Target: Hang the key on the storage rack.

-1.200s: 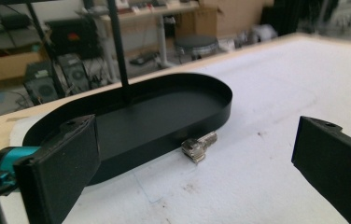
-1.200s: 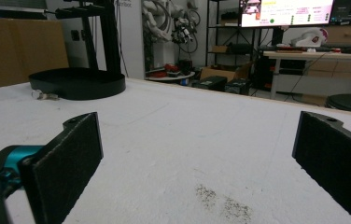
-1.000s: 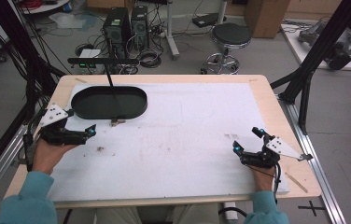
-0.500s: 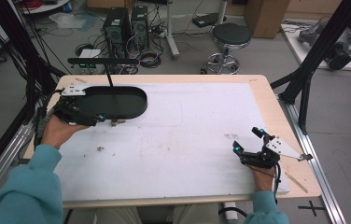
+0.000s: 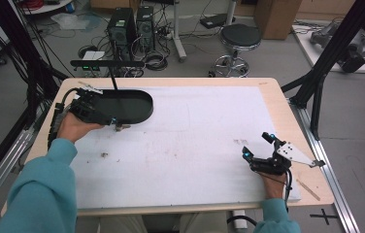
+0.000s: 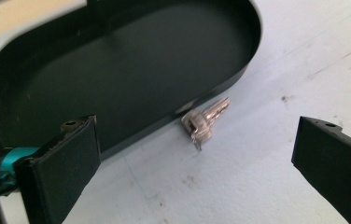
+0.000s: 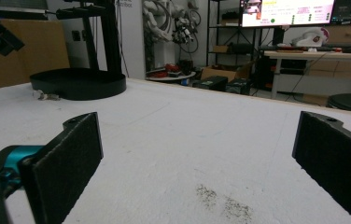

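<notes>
A small silver key (image 6: 205, 122) lies on the white sheet, touching the near rim of a black oval tray (image 6: 117, 70). My left gripper (image 6: 193, 140) hovers over it, open wide, with the key between and just beyond its jaws. From above, the left gripper (image 5: 104, 110) sits over the tray's (image 5: 139, 114) left end, and the key (image 5: 121, 127) is at the tray's front edge. My right gripper (image 5: 257, 144) rests open near the table's front right, with nothing between its jaws. In the right gripper view (image 7: 197, 135) the tray (image 7: 78, 84) and key (image 7: 47, 97) lie far off.
A black post with a crossbar (image 5: 107, 63) rises just behind the tray. A thin wooden stick (image 5: 308, 189) lies by the table's right front corner. Faint dark smudges (image 5: 241, 141) mark the white sheet (image 5: 195, 145). A stool (image 5: 239, 36) and computer towers stand on the floor beyond.
The left gripper has moved from the table's left side forward and right, over the tray's left end and above the key. The right gripper has stayed put.
</notes>
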